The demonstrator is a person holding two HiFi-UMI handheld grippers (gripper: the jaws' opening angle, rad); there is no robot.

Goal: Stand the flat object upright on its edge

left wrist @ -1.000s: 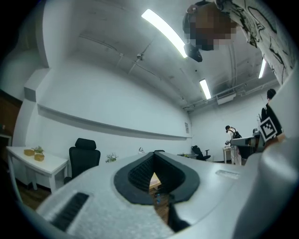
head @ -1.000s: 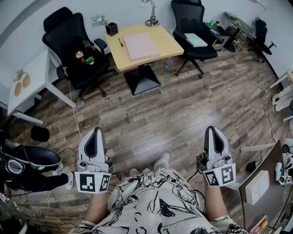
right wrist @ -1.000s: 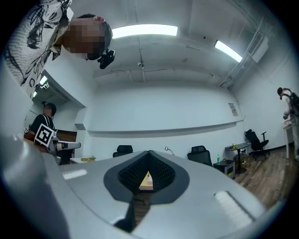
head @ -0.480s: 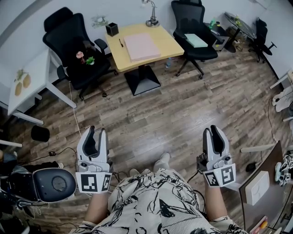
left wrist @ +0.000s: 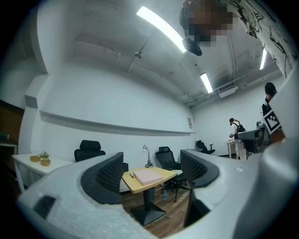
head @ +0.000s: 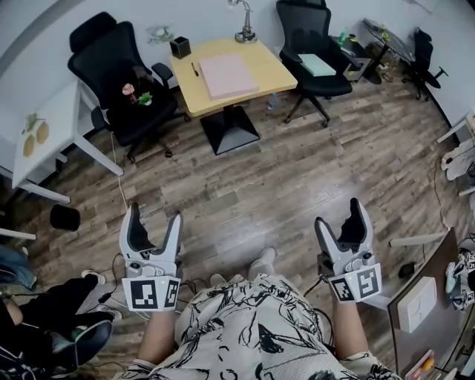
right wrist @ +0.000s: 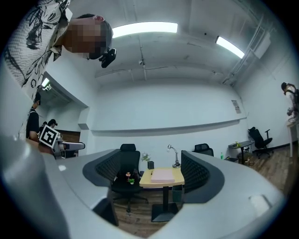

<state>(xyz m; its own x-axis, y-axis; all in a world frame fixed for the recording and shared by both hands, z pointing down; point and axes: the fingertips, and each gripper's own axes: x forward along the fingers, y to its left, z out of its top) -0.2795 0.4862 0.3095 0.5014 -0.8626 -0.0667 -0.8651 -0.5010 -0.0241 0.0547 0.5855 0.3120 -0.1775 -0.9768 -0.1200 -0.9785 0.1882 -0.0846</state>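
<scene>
Left gripper (head: 155,215) and right gripper (head: 340,214) both hang released low in the head view. Their white plastic jaws are spread in a V after just opening, with nothing between them but air. Beneath them runs a floor (head: 297,178) of grey-brown wood-grain planks, which the head view lays out wide and the gripper views catch only as a strip. Well beyond the grippers stands a small square table (head: 271,73), its pale wooden top on a black pedestal. It is flanked by two black mesh office chairs, one (head: 111,70) at its left and one (head: 312,41) at its right. The pink pad (head: 228,74), a thin matte rectangle, lies flat on the tabletop, well apart from both grippers. Each gripper view frames it in the gap between its spread jaws. Also on the table I see a metal desk lamp (head: 245,22), a black square cup (head: 180,47) and a dark pen (head: 195,69) just beside the pad. Only the gripper views show me the ribbed black pads (left wrist: 110,175) lining the jaws, the plain white walls and the long ceiling light (left wrist: 161,28). Only the head view looks down on the pad's whole top face. Small pink and green things (head: 137,93) on the left chair's seat show in the head and right gripper views, while a jaw covers that seat in the left gripper view.
</scene>
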